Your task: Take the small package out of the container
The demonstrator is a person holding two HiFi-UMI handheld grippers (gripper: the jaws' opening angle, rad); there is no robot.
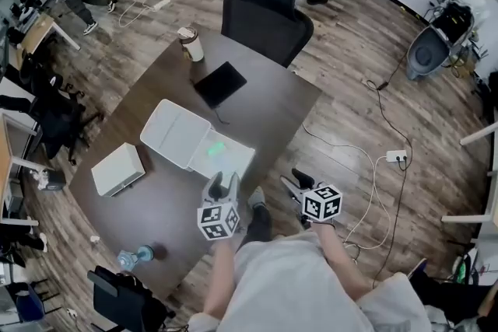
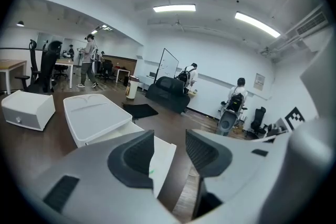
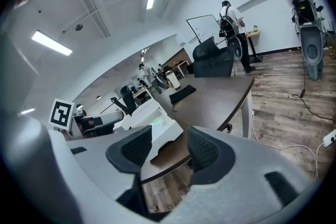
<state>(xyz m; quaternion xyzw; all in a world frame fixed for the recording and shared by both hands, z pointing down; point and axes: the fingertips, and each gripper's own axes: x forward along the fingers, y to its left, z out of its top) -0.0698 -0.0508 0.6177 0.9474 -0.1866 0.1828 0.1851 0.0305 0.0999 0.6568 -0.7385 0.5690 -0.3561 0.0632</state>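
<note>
Far left, a small closed white plastic box (image 1: 118, 169) sits idle. The open white plastic container (image 1: 237, 161) has the small green package (image 1: 215, 148) lying flat inside. Left gripper (image 1: 223, 183) hangs at its near rim, jaws half apart, empty. Right gripper (image 1: 293, 183), off the dark brown worktop (image 1: 257, 97), is parted and empty too. Danger: a low approach clips the rim and shoves the container.

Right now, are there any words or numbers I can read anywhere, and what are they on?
None can be read.
Cubes on the left gripper and right gripper: black-and-white square markers, no letters.
Wall notice: too small to read.
Paper cup: no lettering can be made out.
</note>
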